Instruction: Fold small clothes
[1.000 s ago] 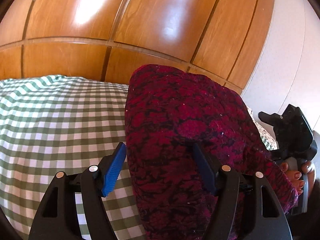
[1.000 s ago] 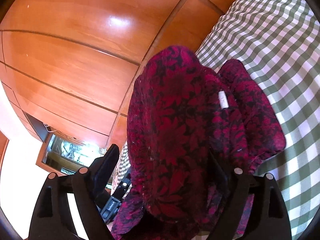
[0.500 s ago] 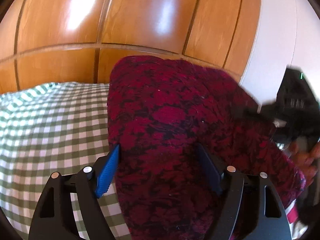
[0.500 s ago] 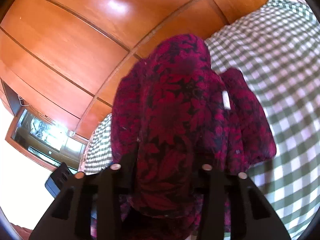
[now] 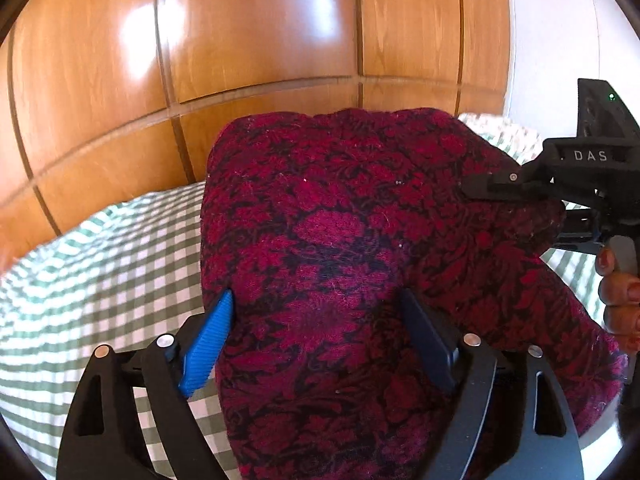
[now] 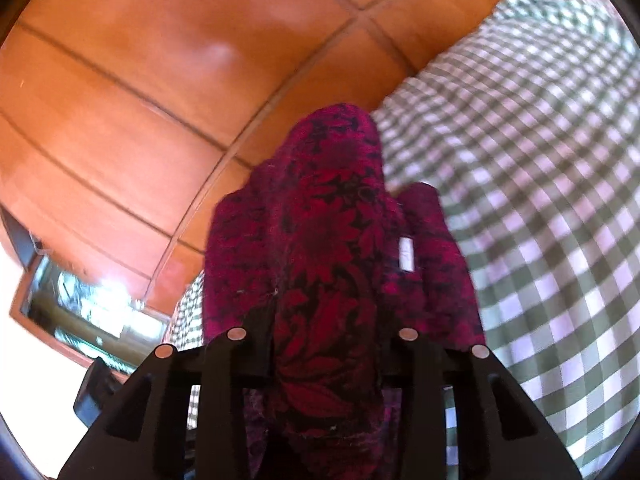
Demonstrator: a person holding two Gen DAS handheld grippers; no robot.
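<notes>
A dark red and black floral garment (image 5: 332, 240) hangs lifted above the green checked bedspread (image 5: 104, 272). My left gripper (image 5: 320, 332) has the cloth bunched between its blue-padded fingers, jaws still fairly wide. My right gripper (image 6: 324, 332) is shut on another fold of the same garment (image 6: 328, 240), which drapes forward with a white label (image 6: 407, 254) showing. The right gripper also shows at the right edge of the left wrist view (image 5: 496, 188), pinching the cloth, held by a hand with red nails.
Glossy wooden wardrobe doors (image 5: 260, 40) stand close behind the bed. The checked bedspread (image 6: 540, 180) spreads to the right in the right wrist view. A white wall (image 5: 560, 32) is at the far right. A mirror or window (image 6: 80, 312) shows low left.
The right gripper has closed on the garment. Both grippers have lifted and turned, and the cloth now stretches between them. The left jaws have narrowed around the cloth.
</notes>
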